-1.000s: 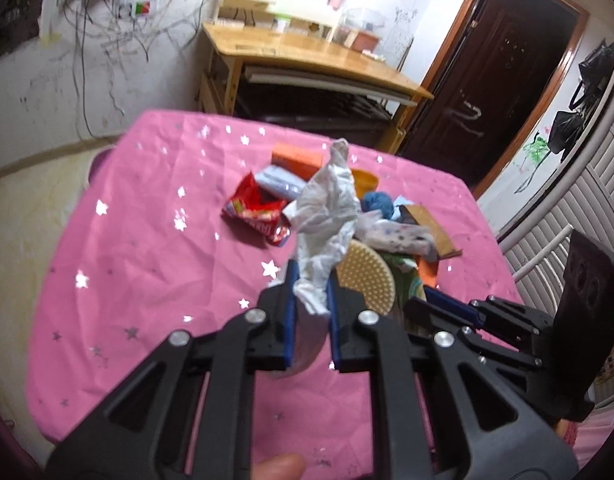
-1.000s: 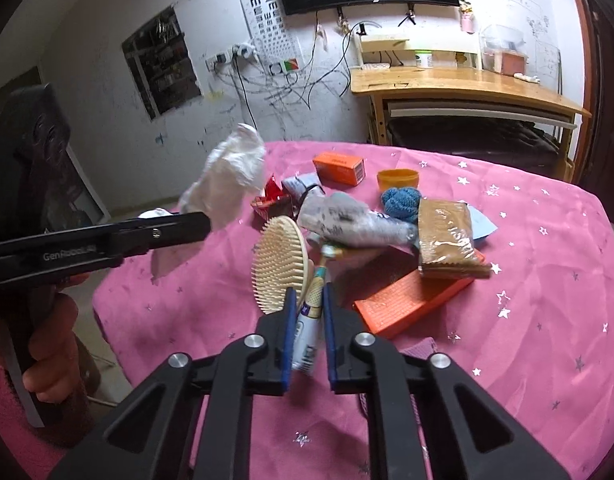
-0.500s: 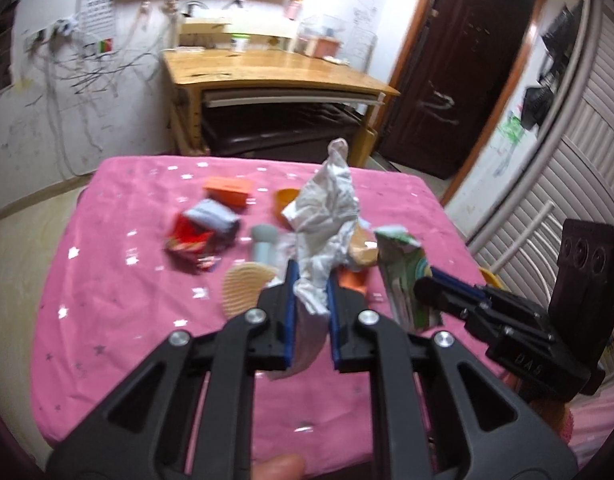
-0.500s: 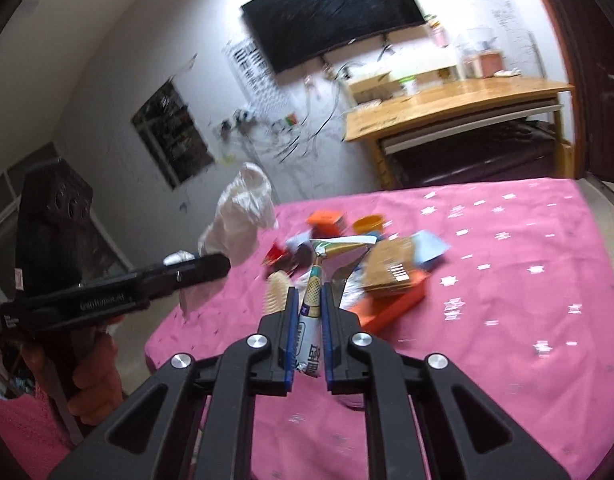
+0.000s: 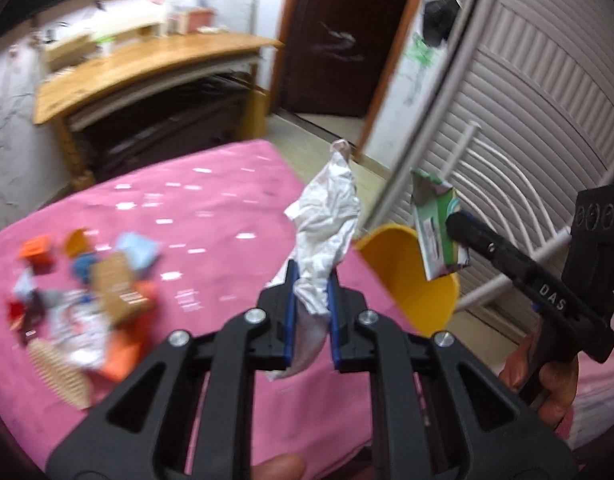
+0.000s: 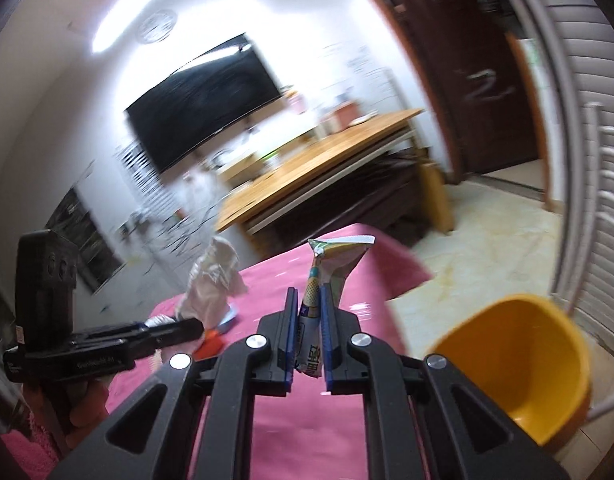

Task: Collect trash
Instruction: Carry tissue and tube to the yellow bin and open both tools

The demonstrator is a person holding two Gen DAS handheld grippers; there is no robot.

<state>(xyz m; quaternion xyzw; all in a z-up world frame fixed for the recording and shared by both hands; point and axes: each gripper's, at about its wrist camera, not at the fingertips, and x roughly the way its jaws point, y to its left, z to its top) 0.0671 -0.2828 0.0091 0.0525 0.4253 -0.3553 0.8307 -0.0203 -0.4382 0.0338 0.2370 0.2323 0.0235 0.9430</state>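
My left gripper [image 5: 311,280] is shut on a crumpled white paper wad [image 5: 327,216] that sticks up above its blue pads. The right gripper [image 6: 309,300] is shut on a flattened green and white tube wrapper [image 6: 327,264]. In the left wrist view the right gripper [image 5: 463,226] holds that wrapper [image 5: 435,232] just over the rim of a yellow bin [image 5: 411,276] beside the table's right edge. From the right wrist view the yellow bin [image 6: 519,364] sits low at the right, and the left gripper [image 6: 187,326] with its paper wad [image 6: 211,280] is at the left.
A pink star-patterned tablecloth [image 5: 187,216] covers the table; a heap of boxes, packets and a wooden brush [image 5: 59,368] lies at its left. A wooden desk [image 5: 147,64], a dark door [image 5: 339,36] and a white slatted wall with a rack [image 5: 519,128] stand behind. A hand [image 5: 547,384] grips the right tool.
Both grippers have swung right, away from the heap of items toward the table's right edge, each still clamping its piece. The yellow bin has come into view.
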